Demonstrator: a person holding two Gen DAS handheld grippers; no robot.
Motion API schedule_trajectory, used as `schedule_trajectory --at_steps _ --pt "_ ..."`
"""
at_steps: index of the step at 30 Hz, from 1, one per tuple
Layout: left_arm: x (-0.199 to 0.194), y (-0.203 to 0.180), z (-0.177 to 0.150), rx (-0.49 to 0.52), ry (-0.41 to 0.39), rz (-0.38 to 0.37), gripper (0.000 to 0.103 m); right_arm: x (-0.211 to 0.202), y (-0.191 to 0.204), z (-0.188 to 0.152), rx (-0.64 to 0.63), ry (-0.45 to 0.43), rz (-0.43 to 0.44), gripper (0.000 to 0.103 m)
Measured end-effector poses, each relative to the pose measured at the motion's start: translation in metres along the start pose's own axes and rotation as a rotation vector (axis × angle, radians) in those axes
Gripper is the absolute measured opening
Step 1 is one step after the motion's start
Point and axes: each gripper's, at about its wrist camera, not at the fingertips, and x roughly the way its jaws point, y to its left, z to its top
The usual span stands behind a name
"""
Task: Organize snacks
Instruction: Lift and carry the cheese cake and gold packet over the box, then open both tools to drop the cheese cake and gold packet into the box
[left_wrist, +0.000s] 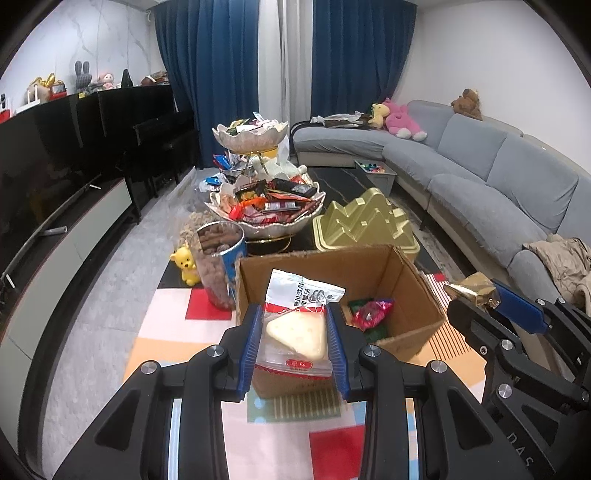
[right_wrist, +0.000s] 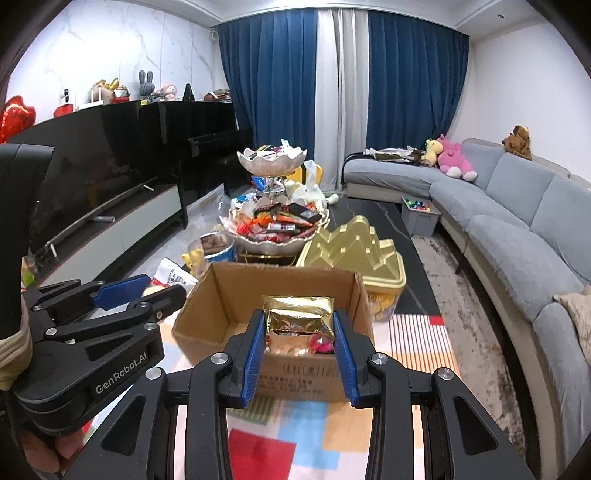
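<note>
My left gripper (left_wrist: 293, 332) is shut on a clear packet with a pale wedge-shaped snack (left_wrist: 297, 328), held over the near edge of an open cardboard box (left_wrist: 413, 280). Red and green wrapped snacks (left_wrist: 369, 314) lie inside the box. My right gripper (right_wrist: 300, 338) is shut on a gold foil packet (right_wrist: 299, 314), held above the same box (right_wrist: 207, 310). The right gripper also shows at the right of the left wrist view (left_wrist: 480, 306), and the left gripper shows at the left of the right wrist view (right_wrist: 147, 291).
A two-tier shell-shaped stand full of snacks (left_wrist: 266, 206) stands behind the box. A clear jar of nuts (left_wrist: 219, 262), a yellow bear toy (left_wrist: 184, 264) and a gold mountain-shaped tin (left_wrist: 364, 221) flank it. A grey sofa (left_wrist: 480, 173) runs along the right, a black TV unit (left_wrist: 55, 192) on the left.
</note>
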Motion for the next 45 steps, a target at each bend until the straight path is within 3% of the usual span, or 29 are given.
schedule_trajectory --at_steps 13,22,31,35,40,45 --pt "0.054 0.01 0.022 -0.022 0.035 0.01 0.034 0.054 -0.009 0.024 0.0 0.021 -0.013 0.037" --pt "0.084 0.01 0.018 -0.032 0.076 -0.016 0.035 0.094 -0.014 0.019 -0.001 0.095 -0.006 0.037" --pt "0.093 0.01 0.013 -0.021 0.103 -0.024 0.038 0.101 -0.014 0.016 -0.008 0.113 0.002 0.039" --pt "0.087 0.014 0.013 -0.024 0.091 -0.004 0.06 0.096 -0.014 0.017 -0.006 0.104 -0.011 0.056" --pt "0.079 0.018 0.012 -0.019 0.087 0.025 0.064 0.087 -0.015 0.02 0.008 0.091 -0.032 0.076" --pt "0.064 0.022 0.011 -0.033 0.066 0.039 0.075 0.076 -0.014 0.022 0.01 0.083 -0.046 0.08"
